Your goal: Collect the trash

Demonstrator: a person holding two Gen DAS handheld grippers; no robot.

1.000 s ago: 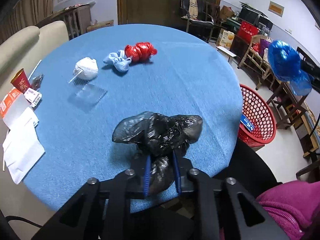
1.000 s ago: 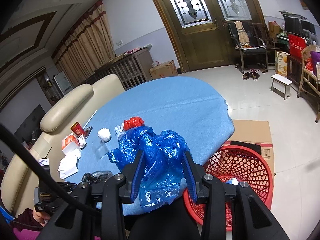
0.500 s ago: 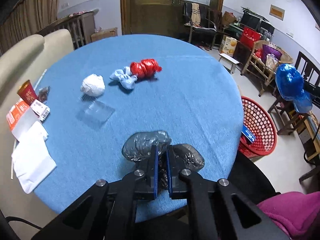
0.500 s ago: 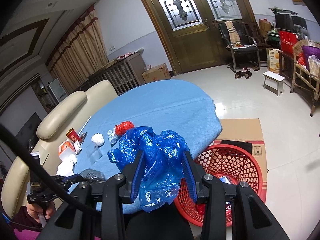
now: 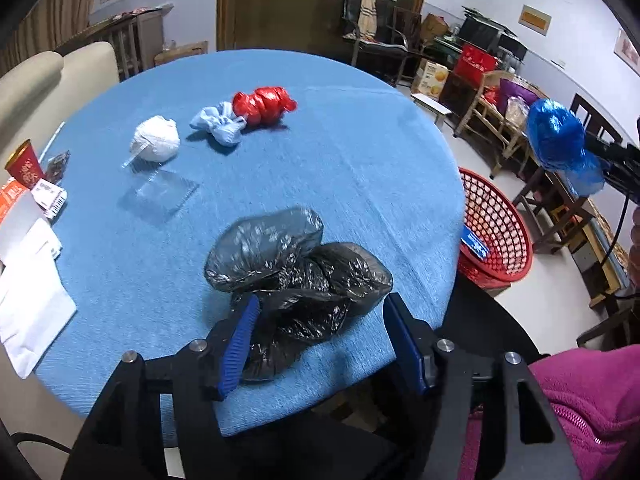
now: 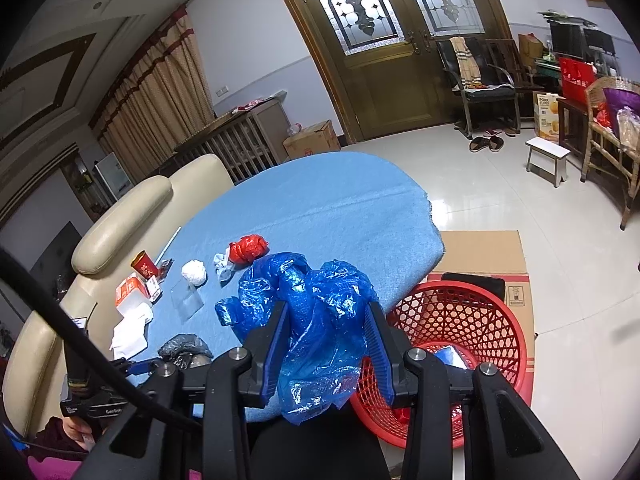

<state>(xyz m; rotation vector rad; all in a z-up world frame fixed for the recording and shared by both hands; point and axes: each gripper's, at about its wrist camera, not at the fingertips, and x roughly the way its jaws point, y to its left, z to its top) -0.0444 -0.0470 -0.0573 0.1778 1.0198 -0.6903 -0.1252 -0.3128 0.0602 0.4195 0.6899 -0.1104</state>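
A crumpled black plastic bag (image 5: pixel 296 272) lies on the blue round table (image 5: pixel 340 160) near its front edge. My left gripper (image 5: pixel 322 304) has its jaws opening around the bag; the left pad is against it, while the right pad stands clear. In the right wrist view my right gripper (image 6: pixel 327 312) is shut on a blue plastic bag (image 6: pixel 304 284), held in the air over the table edge beside the red mesh basket (image 6: pixel 460 320). The same blue bag (image 5: pixel 554 140) shows at the right of the left wrist view, above the basket (image 5: pixel 496 216).
Farther back on the table lie a red bundle (image 5: pixel 264 106), a light blue bundle (image 5: pixel 220 124), a white ball of tissue (image 5: pixel 155 138) and a clear plastic piece (image 5: pixel 160 192). A red cup (image 5: pixel 24 164), cartons and white papers (image 5: pixel 28 300) sit at the left edge. A blue item lies inside the basket.
My left gripper was pinched on the black bag half a second ago; its jaws now stand wide apart and the bag rests loose on the table. The right gripper keeps its hold.
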